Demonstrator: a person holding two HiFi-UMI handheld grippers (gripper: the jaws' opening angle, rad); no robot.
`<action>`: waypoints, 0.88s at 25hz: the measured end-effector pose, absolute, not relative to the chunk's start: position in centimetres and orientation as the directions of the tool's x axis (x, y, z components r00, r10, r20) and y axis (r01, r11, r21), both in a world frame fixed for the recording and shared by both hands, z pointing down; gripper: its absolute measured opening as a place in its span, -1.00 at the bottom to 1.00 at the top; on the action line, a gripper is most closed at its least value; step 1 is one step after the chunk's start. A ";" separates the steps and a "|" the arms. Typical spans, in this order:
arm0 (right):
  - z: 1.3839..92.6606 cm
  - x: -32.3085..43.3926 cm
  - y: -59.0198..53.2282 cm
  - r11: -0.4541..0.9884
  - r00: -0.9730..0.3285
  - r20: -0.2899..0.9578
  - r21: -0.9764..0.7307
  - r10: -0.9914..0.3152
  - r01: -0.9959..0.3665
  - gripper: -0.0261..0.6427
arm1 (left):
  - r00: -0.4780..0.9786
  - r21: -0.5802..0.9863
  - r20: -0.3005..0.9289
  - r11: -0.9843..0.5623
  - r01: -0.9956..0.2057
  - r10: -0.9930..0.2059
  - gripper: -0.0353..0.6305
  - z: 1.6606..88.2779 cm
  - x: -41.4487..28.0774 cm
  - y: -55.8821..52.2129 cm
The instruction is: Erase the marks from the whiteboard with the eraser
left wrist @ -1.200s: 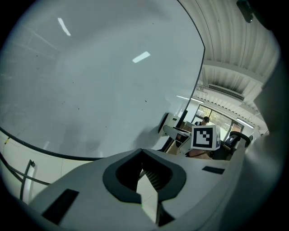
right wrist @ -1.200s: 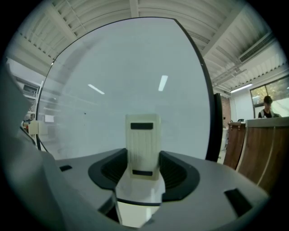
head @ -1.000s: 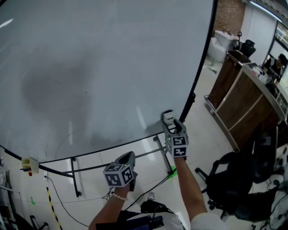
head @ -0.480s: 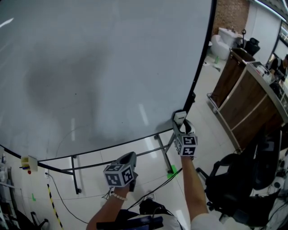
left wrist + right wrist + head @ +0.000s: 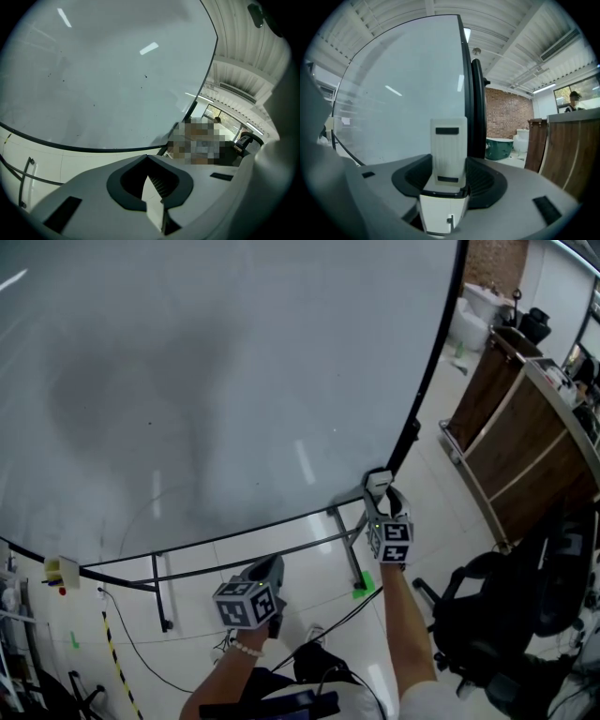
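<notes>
The whiteboard point(image 5: 234, 381) fills most of the head view, and a broad grey smudge point(image 5: 122, 395) clouds its left half. My right gripper point(image 5: 381, 498) is shut on a white eraser point(image 5: 378, 482), which points at the board's lower right corner by the black frame. In the right gripper view the eraser point(image 5: 449, 150) stands upright in that gripper point(image 5: 449, 185), with the whiteboard point(image 5: 403, 93) just beyond it. My left gripper point(image 5: 269, 567) hangs lower, below the board's bottom edge. In the left gripper view that gripper point(image 5: 152, 186) is shut on nothing, and the whiteboard point(image 5: 93, 70) shows a few small dark specks.
The board's metal stand point(image 5: 161, 601) and cables cross the tiled floor below. A wooden counter point(image 5: 525, 427) runs along the right, with a black office chair point(image 5: 506, 615) in front of it. A yellow object point(image 5: 58, 570) sits at the board's lower left.
My right gripper has carried the eraser to the right along the board's lower edge to the bottom right corner. The left gripper has stayed low.
</notes>
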State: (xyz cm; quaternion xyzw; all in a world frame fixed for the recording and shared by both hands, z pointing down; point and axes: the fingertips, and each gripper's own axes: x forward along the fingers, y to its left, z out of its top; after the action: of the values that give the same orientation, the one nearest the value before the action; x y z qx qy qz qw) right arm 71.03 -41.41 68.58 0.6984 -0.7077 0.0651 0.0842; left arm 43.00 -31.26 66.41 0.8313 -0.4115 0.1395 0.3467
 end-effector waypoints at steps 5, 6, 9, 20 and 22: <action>67.5 66.2 -41.4 0.038 -0.033 0.191 0.024 -0.981 -0.999 -0.17 | 0.596 0.463 0.510 -0.386 -0.798 -0.620 -0.89 66.4 40.4 -31.4; 67.3 65.0 -41.4 0.043 -0.036 0.192 0.029 -0.981 -0.999 -0.17 | 0.593 0.464 0.506 -0.381 -0.799 -0.627 -0.89 66.3 39.9 -31.4; 67.8 61.9 -41.3 0.046 -0.040 0.207 0.025 -0.977 -0.999 -0.17 | 0.586 0.470 0.496 -0.369 -0.802 -0.641 -0.89 66.1 38.4 -31.3; 67.1 48.8 -40.7 0.132 -0.124 0.208 0.025 -0.970 -0.991 -0.17 | 0.531 0.480 0.488 -0.295 -0.826 -0.693 -0.89 65.7 28.2 -29.5; 67.0 46.2 -40.5 0.139 -0.133 0.214 0.016 -0.968 -0.990 -0.17 | 0.527 0.482 0.484 -0.289 -0.827 -0.699 -0.89 65.4 25.8 -29.1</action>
State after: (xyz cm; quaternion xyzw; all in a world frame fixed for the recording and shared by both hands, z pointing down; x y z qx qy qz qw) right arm 46.16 -40.50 67.00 0.6528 -0.7498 0.0649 0.0865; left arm 25.81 -29.13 65.43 0.7979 -0.4780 0.0899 0.3561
